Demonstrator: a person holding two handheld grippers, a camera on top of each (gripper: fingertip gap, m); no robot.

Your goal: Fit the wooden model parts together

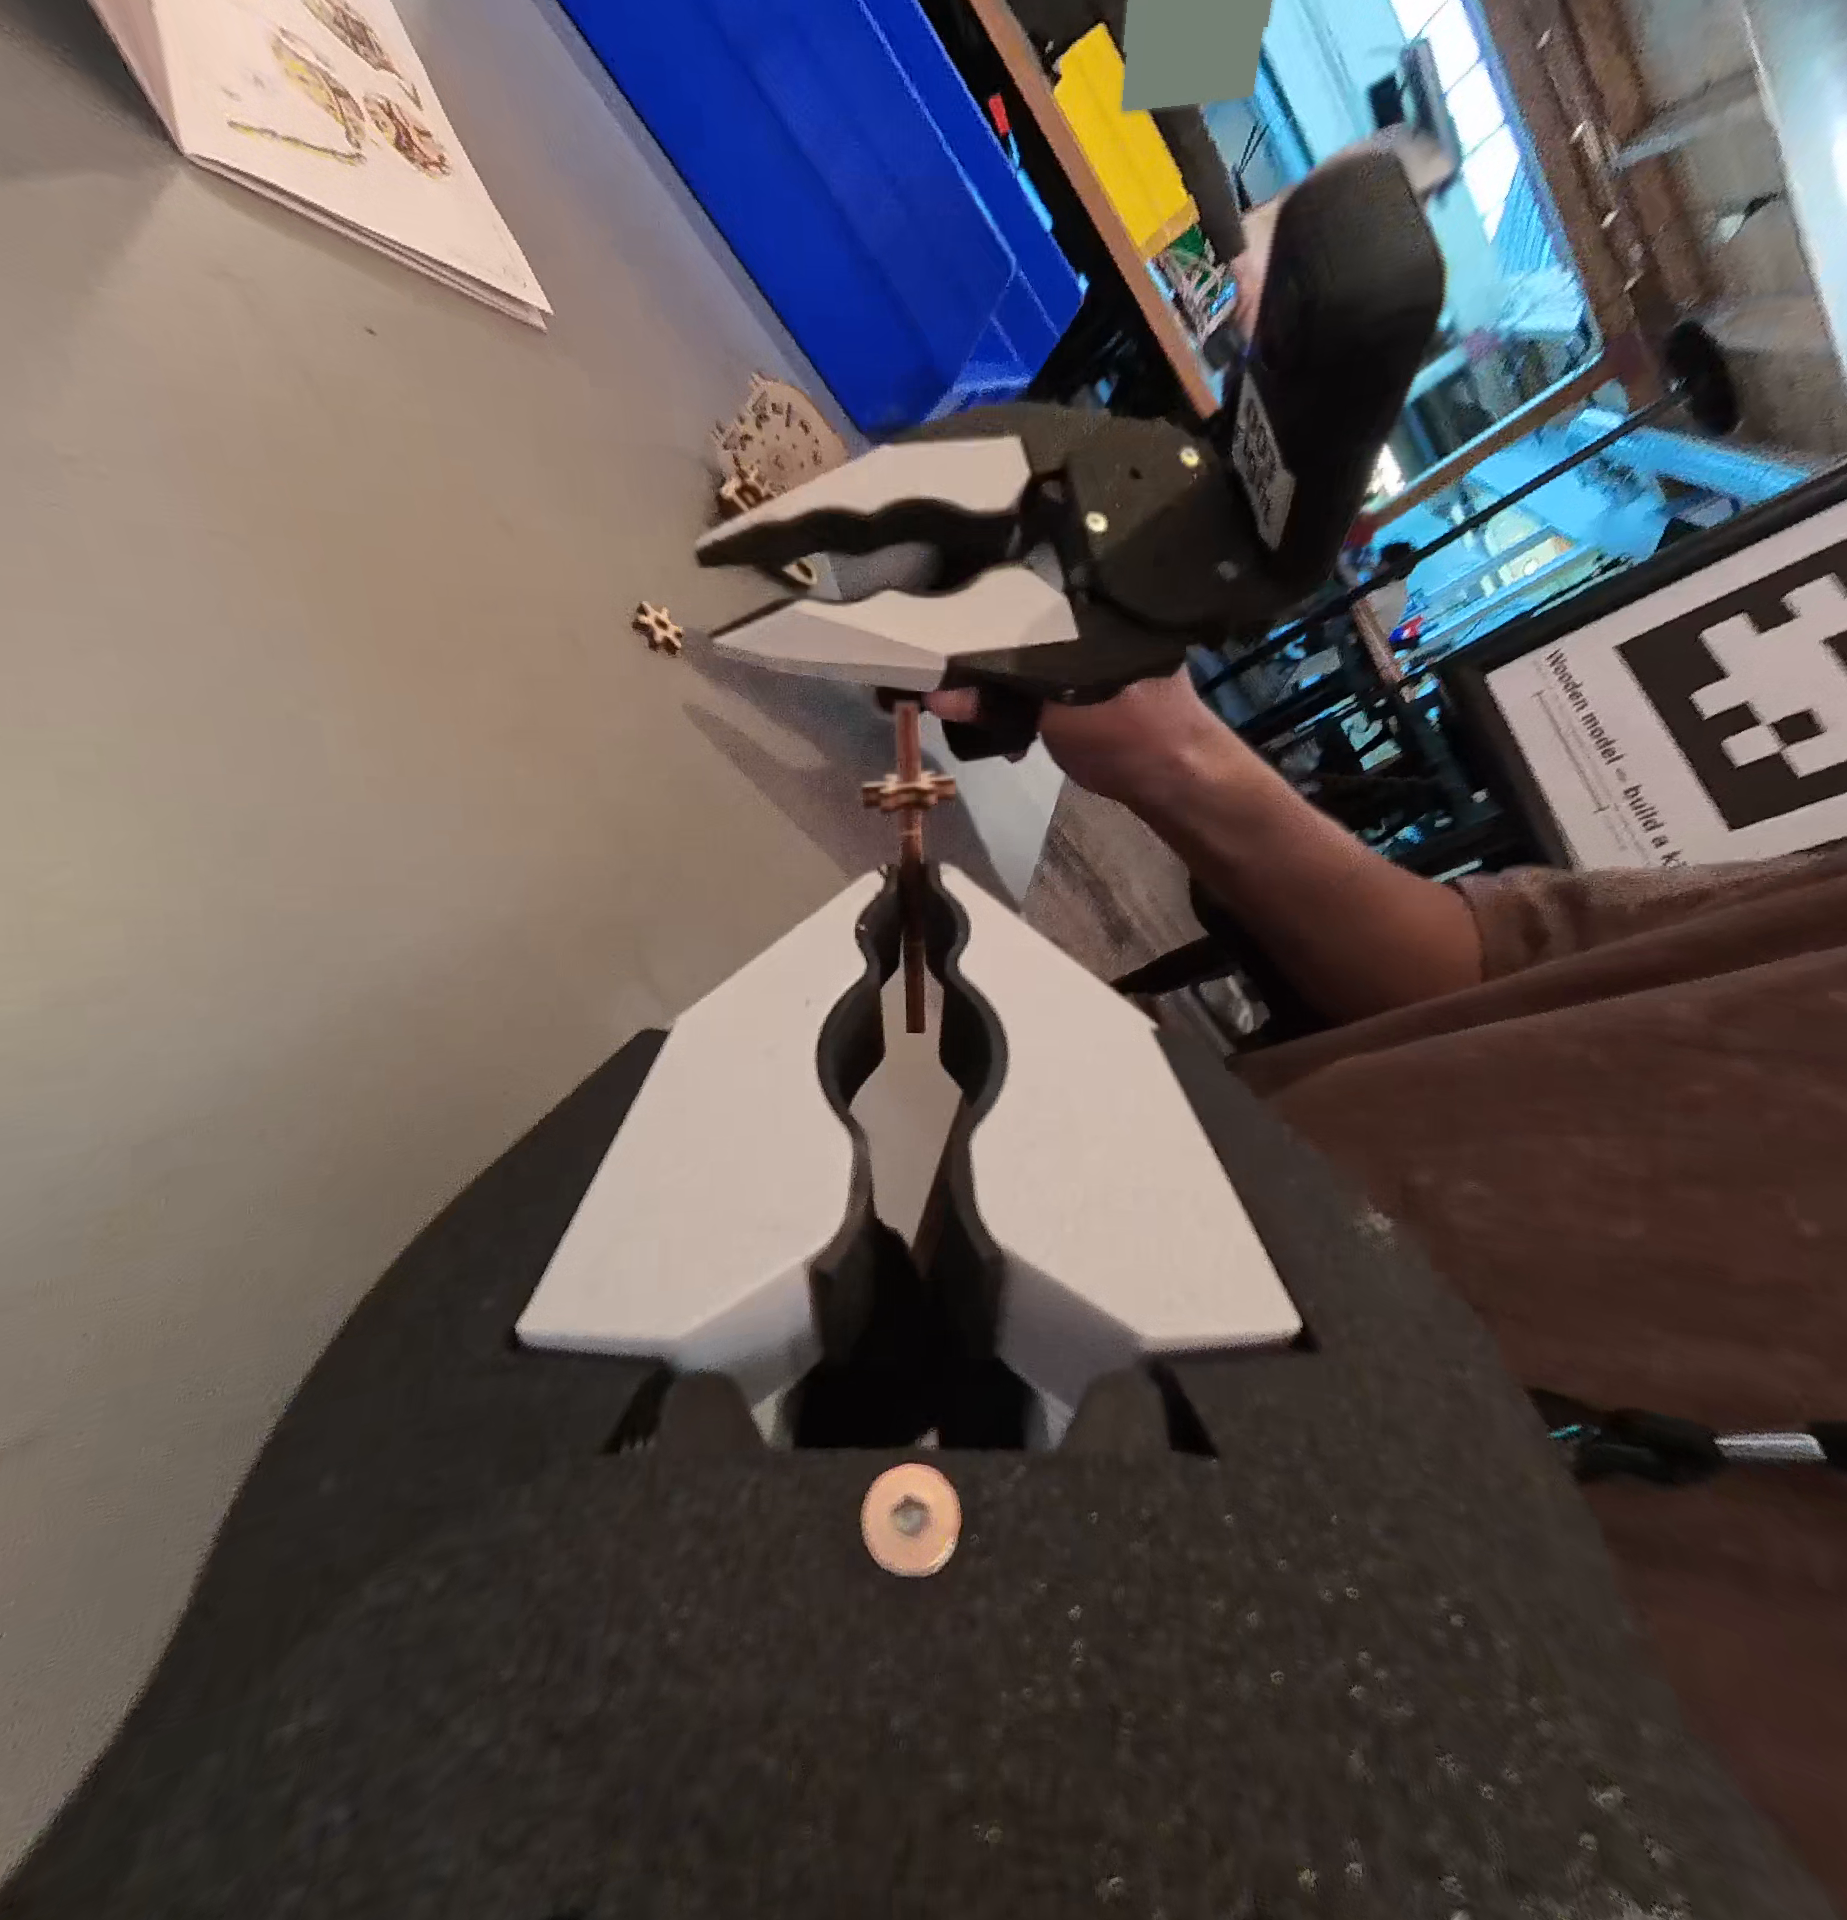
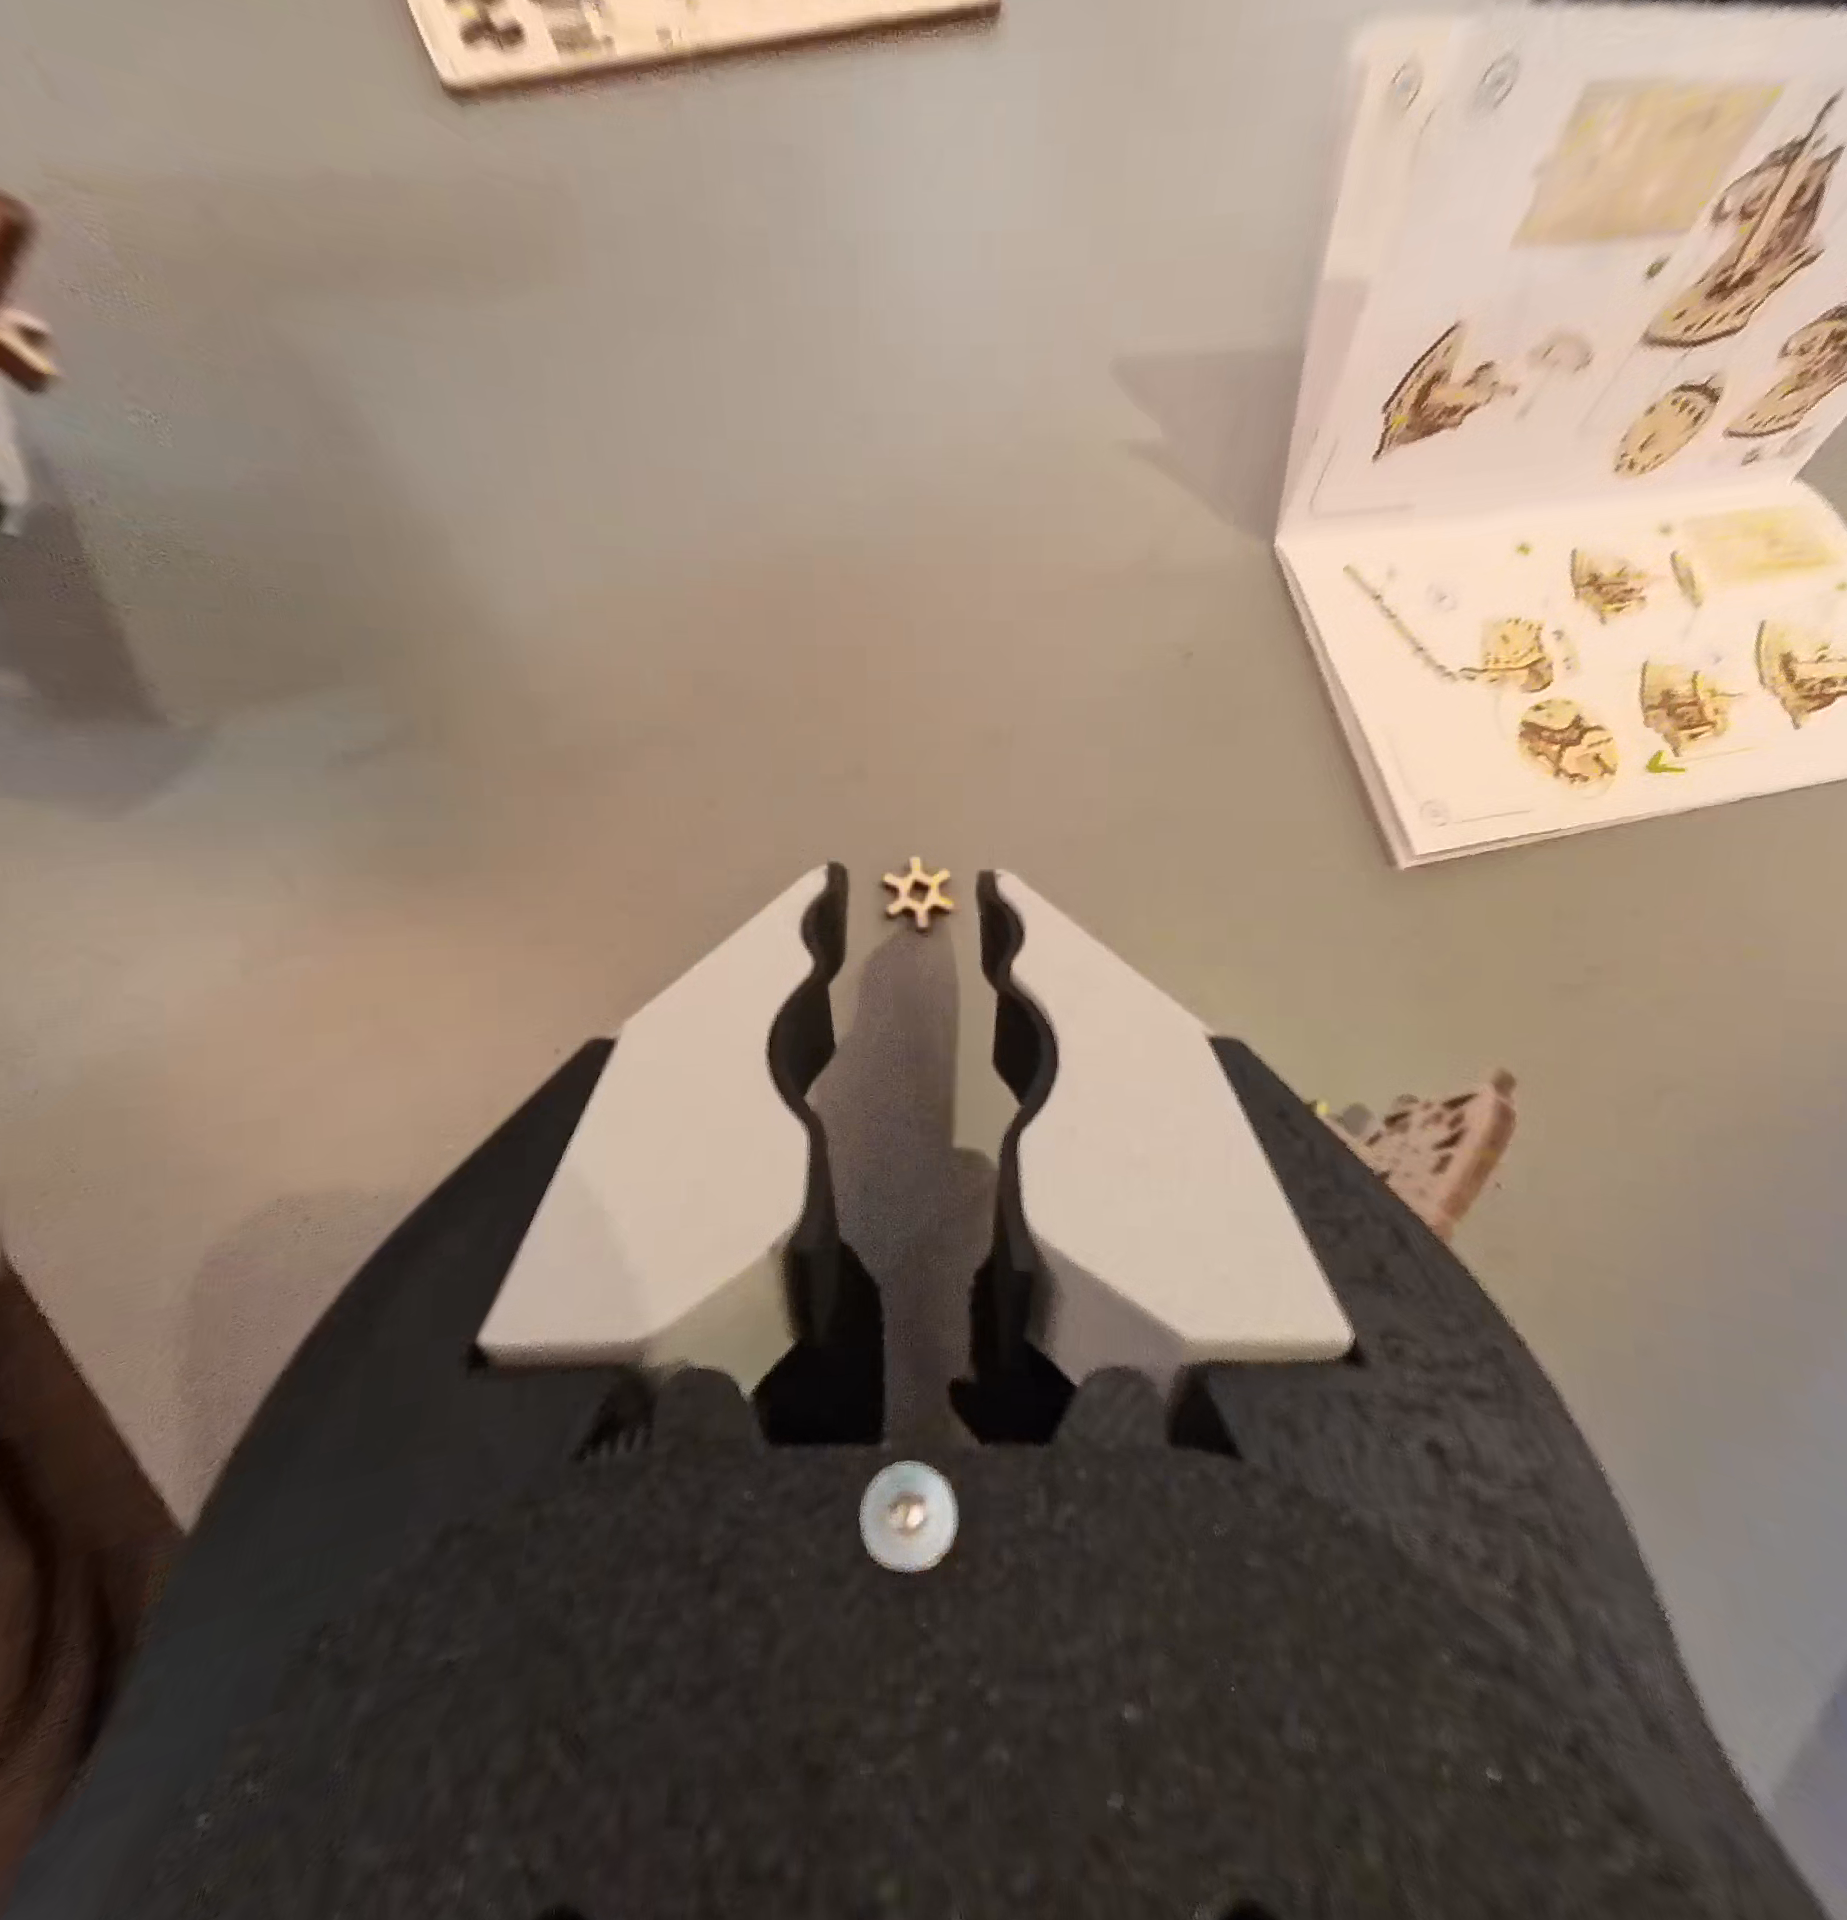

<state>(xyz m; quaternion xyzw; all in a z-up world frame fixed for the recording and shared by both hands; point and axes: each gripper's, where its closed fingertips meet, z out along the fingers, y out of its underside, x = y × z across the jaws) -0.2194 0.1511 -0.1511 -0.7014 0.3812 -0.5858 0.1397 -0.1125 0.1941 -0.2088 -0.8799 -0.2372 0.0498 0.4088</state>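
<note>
The left gripper (image 1: 906, 883) clenches a wooden rod (image 1: 911, 935) carrying a small gear (image 1: 906, 795). The right gripper (image 2: 911, 883) is released, its tips flanking a loose gear (image 2: 917, 891) on the table (image 2: 586, 520); a booklet (image 2: 1584, 436) lies at two o'clock.

Thin wooden axle (image 1: 911, 914) with a small cog (image 1: 906, 794) threaded on, loose star-shaped cog (image 2: 917, 892) flat on grey table (image 2: 586, 520)

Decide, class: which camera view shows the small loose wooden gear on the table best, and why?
The right wrist view. The small gear lies flat on the grey table, seen from above between the open right gripper tips, its teeth distinct. The left wrist view shows it farther off and smaller, just beyond that gripper's tips.
</note>
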